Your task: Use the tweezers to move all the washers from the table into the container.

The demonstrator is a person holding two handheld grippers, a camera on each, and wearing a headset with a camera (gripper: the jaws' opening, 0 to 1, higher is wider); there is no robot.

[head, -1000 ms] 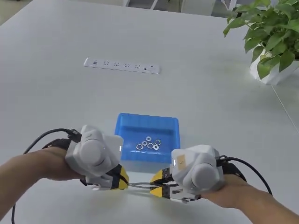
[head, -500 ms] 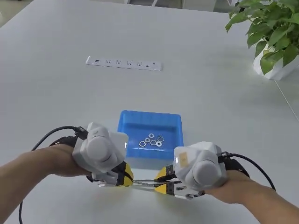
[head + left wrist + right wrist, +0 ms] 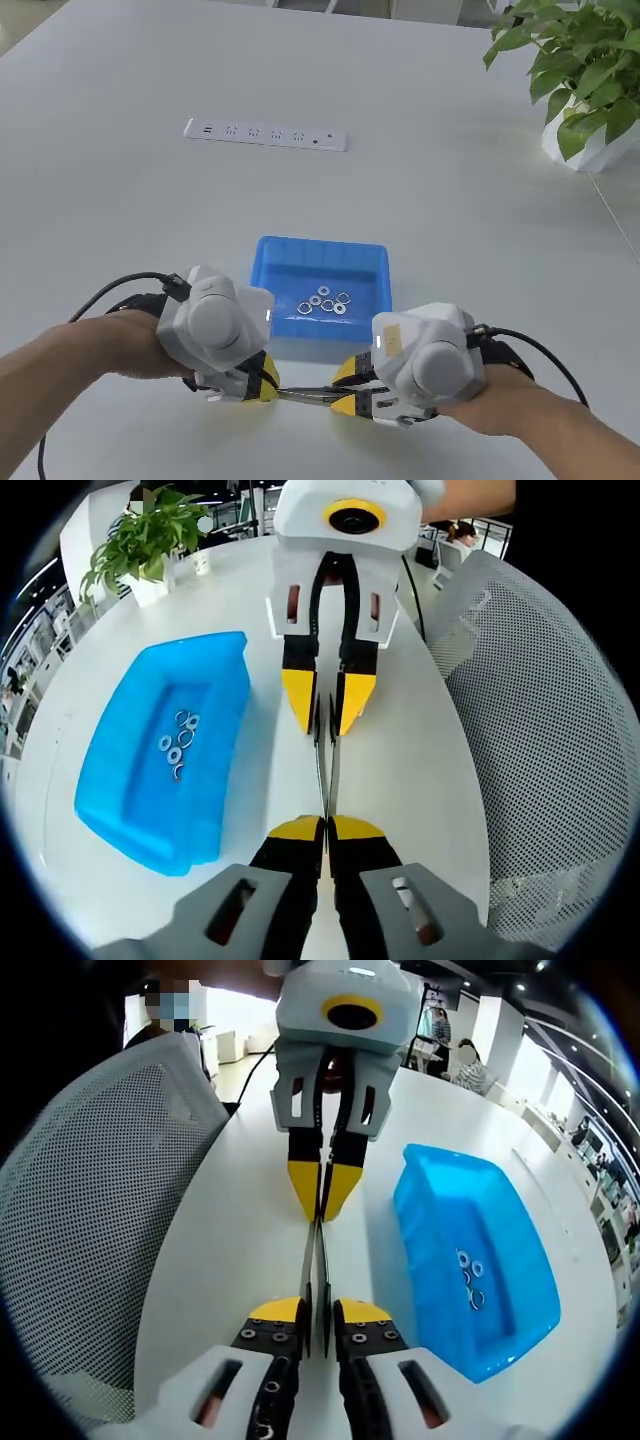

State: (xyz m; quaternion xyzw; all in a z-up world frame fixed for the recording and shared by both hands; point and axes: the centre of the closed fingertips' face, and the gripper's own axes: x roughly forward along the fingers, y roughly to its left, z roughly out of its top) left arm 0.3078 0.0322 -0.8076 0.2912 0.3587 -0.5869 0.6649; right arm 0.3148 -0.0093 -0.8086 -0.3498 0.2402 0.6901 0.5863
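Thin metal tweezers point(image 3: 305, 397) lie level between my two grippers, just in front of the blue container point(image 3: 275, 255). Several washers point(image 3: 325, 301) sit together inside it. My left gripper point(image 3: 265, 385) is shut on one end of the tweezers point(image 3: 327, 770). Facing it, my right gripper point(image 3: 345, 390) has its yellow fingertips closed on the two spread arms of the tweezers point(image 3: 316, 1260). In the left gripper view the container point(image 3: 130, 810) with its washers point(image 3: 178, 748) lies to the left. In the right gripper view the container point(image 3: 520, 1260) lies to the right.
A white power strip point(image 3: 265, 135) lies further back on the grey table. A potted plant point(image 3: 580, 70) stands at the far right corner. A mesh chair point(image 3: 90, 1180) sits behind the table's near edge. Cables trail from both grippers.
The two grippers have stayed nose to nose on the tweezers, the left one edging slightly right toward the other. The rest of the shift is the head camera's own.
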